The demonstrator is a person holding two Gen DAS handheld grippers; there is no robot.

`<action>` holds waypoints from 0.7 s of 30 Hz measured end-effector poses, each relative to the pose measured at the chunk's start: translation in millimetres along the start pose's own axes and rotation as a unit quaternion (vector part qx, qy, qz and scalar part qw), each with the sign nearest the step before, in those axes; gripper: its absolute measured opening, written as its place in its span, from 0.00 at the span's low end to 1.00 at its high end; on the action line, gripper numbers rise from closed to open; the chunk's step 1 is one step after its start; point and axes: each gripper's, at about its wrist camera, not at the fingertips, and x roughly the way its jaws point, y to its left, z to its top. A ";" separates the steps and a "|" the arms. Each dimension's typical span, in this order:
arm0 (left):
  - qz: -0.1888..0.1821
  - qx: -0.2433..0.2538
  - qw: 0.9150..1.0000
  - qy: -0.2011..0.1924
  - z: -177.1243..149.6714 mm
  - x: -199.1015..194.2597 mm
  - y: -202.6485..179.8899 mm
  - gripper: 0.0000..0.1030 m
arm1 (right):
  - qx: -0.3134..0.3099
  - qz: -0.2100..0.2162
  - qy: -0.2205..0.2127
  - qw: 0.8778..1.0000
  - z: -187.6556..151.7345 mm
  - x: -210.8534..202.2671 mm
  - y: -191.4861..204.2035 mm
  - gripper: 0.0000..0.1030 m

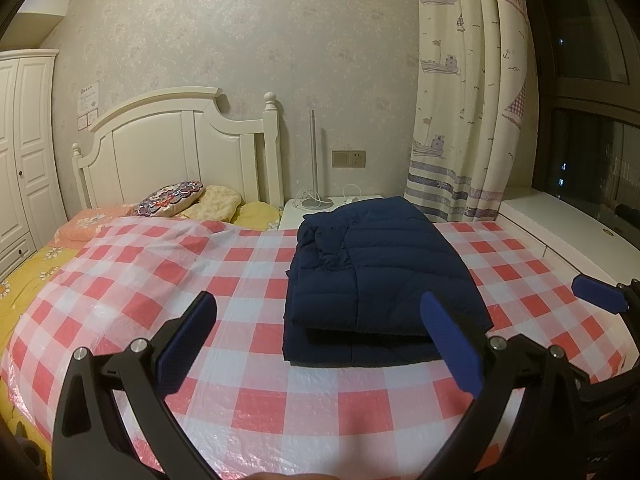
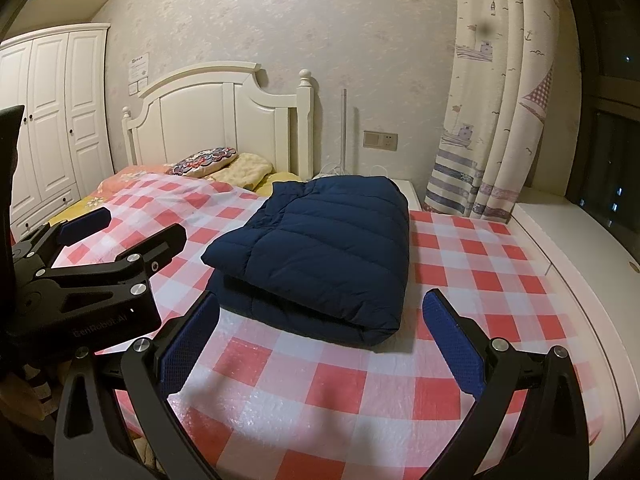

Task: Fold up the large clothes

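Observation:
A navy blue puffer jacket (image 1: 372,276) lies folded into a compact rectangle on the red-and-white checked sheet (image 1: 240,380); it also shows in the right wrist view (image 2: 320,248). My left gripper (image 1: 320,336) is open and empty, held above the sheet just in front of the jacket's near edge. My right gripper (image 2: 320,340) is open and empty, a little short of the jacket's near fold. The left gripper (image 2: 128,228) shows at the left of the right wrist view, apart from the jacket. One blue pad of the right gripper (image 1: 600,294) shows at the right edge of the left wrist view.
The checked sheet (image 2: 360,392) covers a bed with a white headboard (image 1: 180,148) and pillows (image 1: 172,198) at the far end. A nightstand (image 1: 320,210) with cables stands behind the jacket. A curtain (image 1: 468,92), a white window ledge (image 2: 568,240) on the right and a wardrobe (image 2: 48,120) on the left.

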 end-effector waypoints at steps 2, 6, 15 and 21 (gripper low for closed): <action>0.000 0.000 1.000 0.000 -0.5 -0.4 0.6 0.98 | 0.000 0.000 0.000 1.000 -0.4 0.4 0.5 0.95; 0.001 -0.001 1.000 0.000 -1.5 -0.9 0.8 0.98 | -0.001 0.001 0.001 1.000 -0.5 0.3 0.3 0.95; 0.007 -0.006 1.000 0.002 -4.0 -2.3 3.4 0.98 | -0.007 0.008 0.004 1.000 -4.4 2.5 -2.6 0.95; 0.010 -0.006 1.000 0.001 -3.7 -2.7 4.8 0.98 | -0.009 0.010 0.006 1.000 -5.8 2.7 -3.9 0.95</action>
